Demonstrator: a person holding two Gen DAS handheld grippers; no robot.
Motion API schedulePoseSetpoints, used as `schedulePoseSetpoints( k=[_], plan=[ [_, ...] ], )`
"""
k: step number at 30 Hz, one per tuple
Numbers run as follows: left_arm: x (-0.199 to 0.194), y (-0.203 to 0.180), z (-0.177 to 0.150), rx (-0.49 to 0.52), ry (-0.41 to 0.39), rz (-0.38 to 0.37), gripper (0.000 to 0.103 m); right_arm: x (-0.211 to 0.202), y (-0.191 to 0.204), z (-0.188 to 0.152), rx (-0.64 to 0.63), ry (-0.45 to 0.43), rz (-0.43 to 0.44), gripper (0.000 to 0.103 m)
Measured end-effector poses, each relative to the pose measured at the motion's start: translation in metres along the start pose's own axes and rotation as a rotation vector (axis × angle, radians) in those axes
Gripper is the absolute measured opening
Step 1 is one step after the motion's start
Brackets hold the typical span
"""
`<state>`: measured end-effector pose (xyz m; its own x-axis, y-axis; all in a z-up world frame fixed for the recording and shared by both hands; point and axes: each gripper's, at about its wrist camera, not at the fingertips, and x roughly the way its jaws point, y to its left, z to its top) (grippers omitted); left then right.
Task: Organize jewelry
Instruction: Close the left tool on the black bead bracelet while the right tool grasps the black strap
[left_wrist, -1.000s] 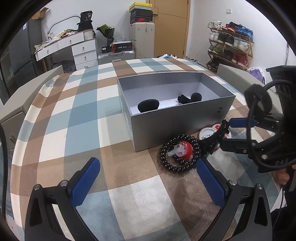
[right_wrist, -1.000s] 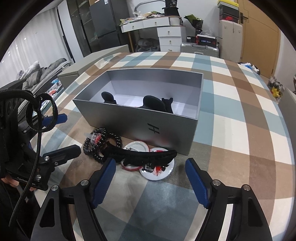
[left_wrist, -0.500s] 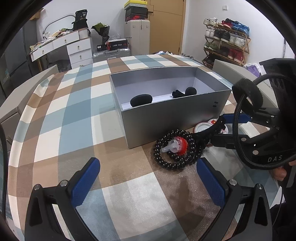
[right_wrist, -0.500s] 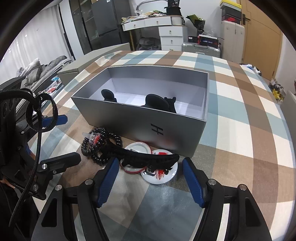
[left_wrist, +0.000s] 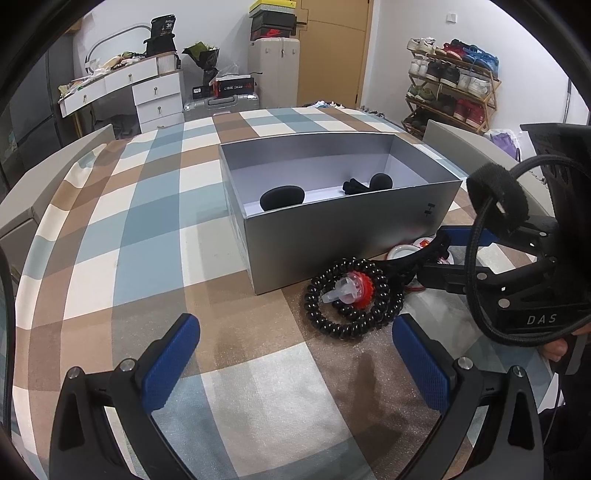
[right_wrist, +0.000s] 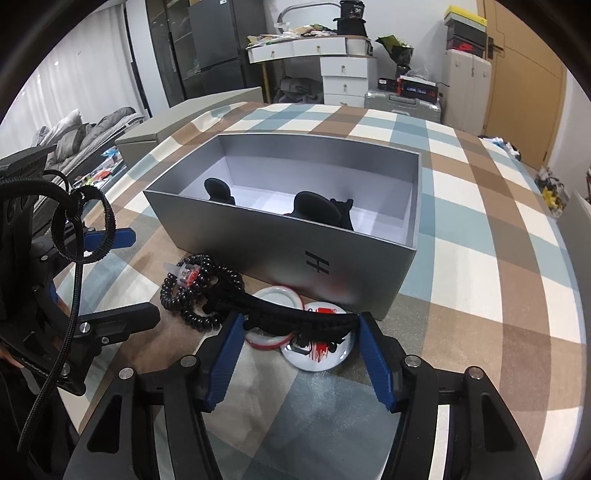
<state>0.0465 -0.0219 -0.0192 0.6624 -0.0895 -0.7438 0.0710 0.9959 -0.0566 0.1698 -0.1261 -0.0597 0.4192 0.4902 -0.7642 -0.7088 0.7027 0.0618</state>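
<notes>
Right gripper (right_wrist: 301, 330), jaws closing around the black toothed plastic headband (right_wrist: 288, 314) without a firm pinch yet, risks snagging the black bead bracelet (right_wrist: 199, 291) at ten o'clock; left gripper (left_wrist: 295, 350) released, empty.

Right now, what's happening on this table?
A person is tidying jewelry into an open grey box on a checked tablecloth. The right gripper has its jaws closing around a long black hair clip lying over two round badges in front of the box. The left gripper hovers open and empty near a black bead bracelet. A few dark items already sit inside the box.
</notes>
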Motion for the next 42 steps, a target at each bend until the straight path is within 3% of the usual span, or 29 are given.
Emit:
schedulePoseSetpoints(
  k=[9,17,20,22,24,30,32,33,34,42],
  plan=[
    [-0.001,-0.002,0.001,0.018,-0.008,-0.014,0.102,-0.026,-0.007,0.006,0.025,-0.065,0.049,0.061],
    [0.002,-0.003,0.006,-0.002,0.003,-0.145,0.100,-0.039,-0.011,0.009,0.046,-0.096,0.050,0.061],
    [0.004,-0.001,0.007,-0.033,0.008,-0.194,0.085,-0.040,-0.012,0.009,0.048,-0.099,0.053,0.061],
    [0.008,0.000,0.007,-0.049,0.026,-0.216,0.066,-0.041,-0.012,0.009,0.045,-0.100,0.054,0.061],
    [0.011,-0.001,0.007,-0.049,0.044,-0.229,0.058,-0.042,-0.011,0.009,0.042,-0.103,0.054,0.061],
    [0.011,-0.008,0.009,-0.033,0.046,-0.214,0.058,-0.039,-0.010,0.009,0.037,-0.093,0.051,0.061],
    [0.010,-0.010,0.009,-0.028,0.047,-0.209,0.054,-0.039,-0.010,0.009,0.037,-0.091,0.050,0.061],
    [0.010,-0.009,0.009,-0.031,0.047,-0.207,0.044,-0.039,-0.010,0.009,0.037,-0.089,0.050,0.061],
    [0.010,-0.008,0.009,-0.034,0.048,-0.211,0.042,-0.039,-0.010,0.009,0.037,-0.091,0.050,0.061],
    [0.001,-0.010,0.005,0.001,0.019,-0.211,0.035,-0.042,-0.013,0.009,0.044,-0.099,0.050,0.061]
  ],
)
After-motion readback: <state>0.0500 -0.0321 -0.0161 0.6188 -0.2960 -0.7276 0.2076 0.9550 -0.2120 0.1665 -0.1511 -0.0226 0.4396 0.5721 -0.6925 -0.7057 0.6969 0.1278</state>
